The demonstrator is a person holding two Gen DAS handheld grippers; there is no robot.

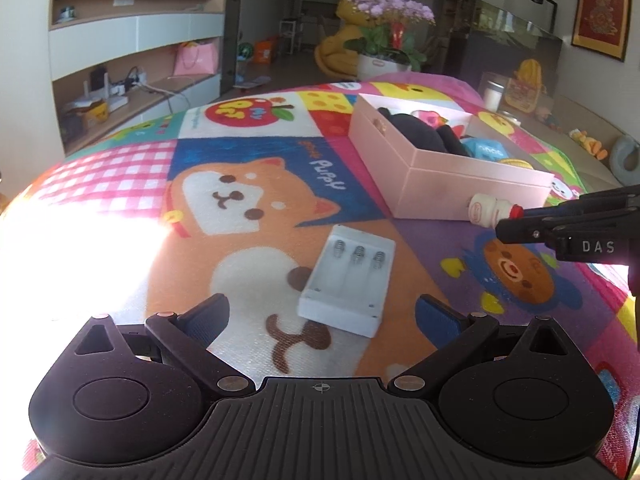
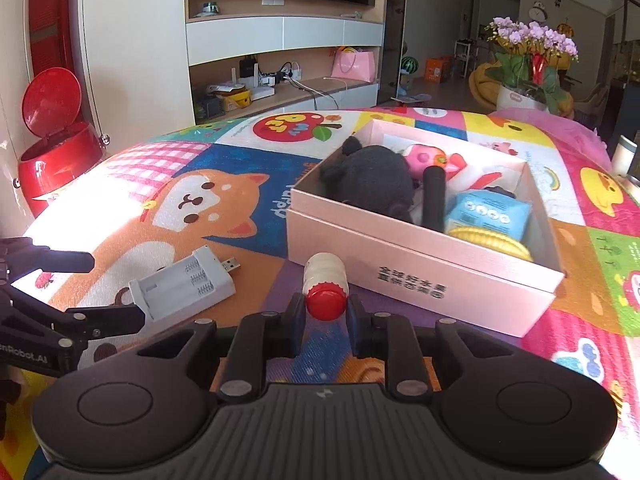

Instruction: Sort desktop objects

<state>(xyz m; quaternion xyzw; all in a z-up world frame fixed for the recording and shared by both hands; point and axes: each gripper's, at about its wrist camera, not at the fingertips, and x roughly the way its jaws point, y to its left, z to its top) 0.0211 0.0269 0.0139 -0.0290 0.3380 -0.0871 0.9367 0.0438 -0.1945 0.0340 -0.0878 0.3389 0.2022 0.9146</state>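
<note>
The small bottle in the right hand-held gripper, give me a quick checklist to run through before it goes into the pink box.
1. Grip: right hand-held gripper is shut on the small bottle at its red cap end. Ok.
2. Bottle off the mat: cannot tell.
3. Room in the pink box: it is open, but a black plush toy, a blue pack and other toys fill much of it. Cannot tell.
4. Path: the near wall of the box stands right ahead of the bottle, which is not yet above the rim. Not ok.
5. Left hand-held gripper: open near the white battery charger, off to the side. Ok.
</note>
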